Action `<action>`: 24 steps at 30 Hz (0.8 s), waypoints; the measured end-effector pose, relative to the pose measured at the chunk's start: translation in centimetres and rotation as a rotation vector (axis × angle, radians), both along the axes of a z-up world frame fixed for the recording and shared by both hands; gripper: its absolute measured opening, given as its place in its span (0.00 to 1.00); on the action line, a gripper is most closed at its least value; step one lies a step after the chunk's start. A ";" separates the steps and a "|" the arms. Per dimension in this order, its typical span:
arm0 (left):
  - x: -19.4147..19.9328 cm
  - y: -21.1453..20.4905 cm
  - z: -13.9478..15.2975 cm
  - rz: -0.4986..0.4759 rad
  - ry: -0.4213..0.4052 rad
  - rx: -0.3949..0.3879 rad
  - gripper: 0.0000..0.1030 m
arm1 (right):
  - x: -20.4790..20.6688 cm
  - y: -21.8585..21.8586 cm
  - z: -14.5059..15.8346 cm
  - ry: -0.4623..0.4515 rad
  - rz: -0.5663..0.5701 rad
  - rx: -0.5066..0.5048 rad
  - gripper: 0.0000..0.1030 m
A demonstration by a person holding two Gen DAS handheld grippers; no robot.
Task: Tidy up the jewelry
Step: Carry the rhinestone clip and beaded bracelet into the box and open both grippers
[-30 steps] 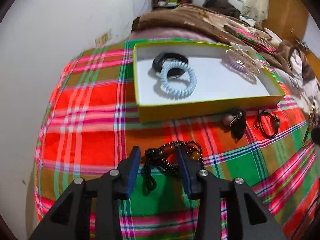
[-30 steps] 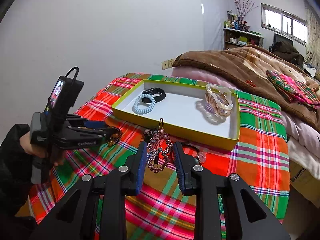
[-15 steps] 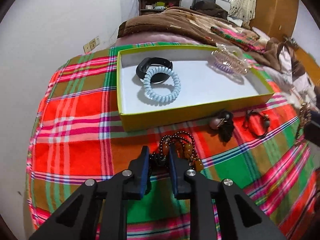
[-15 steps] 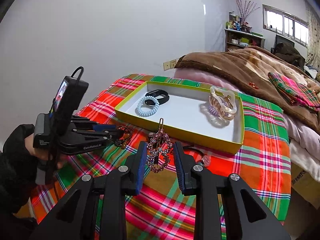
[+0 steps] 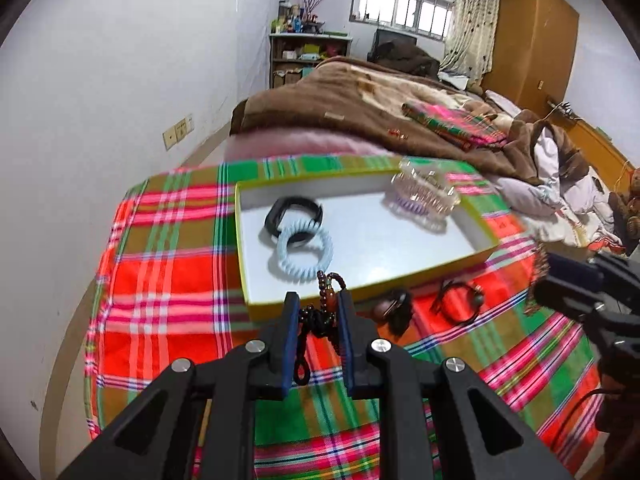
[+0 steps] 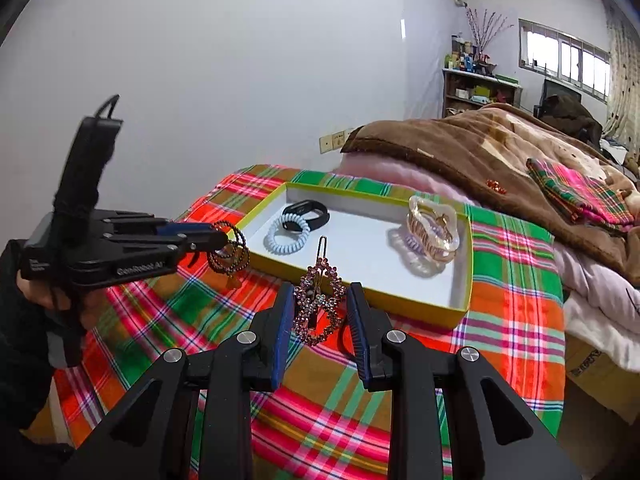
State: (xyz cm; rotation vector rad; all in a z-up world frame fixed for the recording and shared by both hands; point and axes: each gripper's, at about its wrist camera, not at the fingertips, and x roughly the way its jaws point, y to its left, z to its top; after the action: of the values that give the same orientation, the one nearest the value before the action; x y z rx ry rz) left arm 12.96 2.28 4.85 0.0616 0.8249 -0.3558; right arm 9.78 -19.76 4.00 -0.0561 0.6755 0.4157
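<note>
Plaid cloth [image 6: 508, 280] in red, green and pink covers the table, with a white wall behind it on the left. Farthest left in the right wrist view, the left gripper [image 6: 218, 239] pinches a dark beaded bracelet [image 6: 229, 252], its loops hanging clear above the cloth just beside the near left corner of the yellow-rimmed box [image 6: 400, 294]. In the left wrist view the same bracelet [image 5: 320, 312] sits clamped between the blue pads, a cord dangling below. Inside the box, toward its left end, a pale blue coil hair tie [image 6: 289, 239] overlaps a black band [image 6: 306, 215]; a clear claw clip [image 6: 432, 232] lies over a purple coil at the right end. Nearer the camera, the right gripper [image 6: 320, 316] grips a pink rhinestone hair clip [image 6: 319, 304], held upright above the cloth before the box's front wall. Right of the box lies a brown blanket [image 6: 480, 148].
</note>
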 end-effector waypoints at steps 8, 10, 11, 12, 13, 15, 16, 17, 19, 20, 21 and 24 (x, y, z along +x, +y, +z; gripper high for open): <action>1.8 -0.8 2.4 -0.032 -0.033 -0.039 0.19 | 2.0 -0.1 0.4 0.011 -0.033 -0.025 0.27; 2.5 -1.3 2.6 -0.044 -0.033 -0.043 0.19 | 2.8 -0.3 0.2 0.023 -0.050 -0.024 0.27; 2.8 -1.5 2.7 -0.048 -0.032 -0.052 0.19 | 3.4 -0.4 0.0 0.033 -0.057 -0.023 0.27; 3.3 -1.7 2.7 -0.057 -0.025 -0.064 0.19 | 3.7 -0.5 0.0 0.040 -0.060 -0.020 0.27; 3.8 -1.9 2.7 -0.064 -0.020 -0.070 0.19 | 4.1 -0.6 -0.2 0.046 -0.063 -0.021 0.27; 4.7 -2.4 2.7 -0.067 -0.012 -0.070 0.19 | 4.9 -0.5 -0.5 0.057 -0.074 -0.032 0.27; 5.3 -2.8 2.7 -0.074 -0.012 -0.070 0.19 | 5.4 -0.6 -0.7 0.063 -0.081 -0.032 0.27; 5.8 -3.0 2.6 -0.077 -0.007 -0.075 0.19 | 6.0 -0.7 -0.8 0.070 -0.091 -0.031 0.27; 6.8 -3.6 2.3 -0.087 0.007 -0.086 0.19 | 6.9 -0.9 -1.2 0.082 -0.105 -0.033 0.27; 7.1 -3.8 2.1 -0.086 0.012 -0.087 0.19 | 7.3 -0.9 -1.4 0.091 -0.106 -0.035 0.27; 7.6 -4.1 1.9 -0.084 0.021 -0.086 0.19 | 7.7 -0.9 -1.7 0.101 -0.108 -0.038 0.27; 9.0 -4.9 1.0 -0.090 0.049 -0.097 0.19 | 8.8 -0.7 -2.7 0.125 -0.114 -0.064 0.27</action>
State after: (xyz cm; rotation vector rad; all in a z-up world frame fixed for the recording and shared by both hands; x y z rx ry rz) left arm 21.92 -2.62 5.81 -0.0003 0.8538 -0.4835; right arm 18.57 -20.46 1.31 -0.0526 0.8117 0.2899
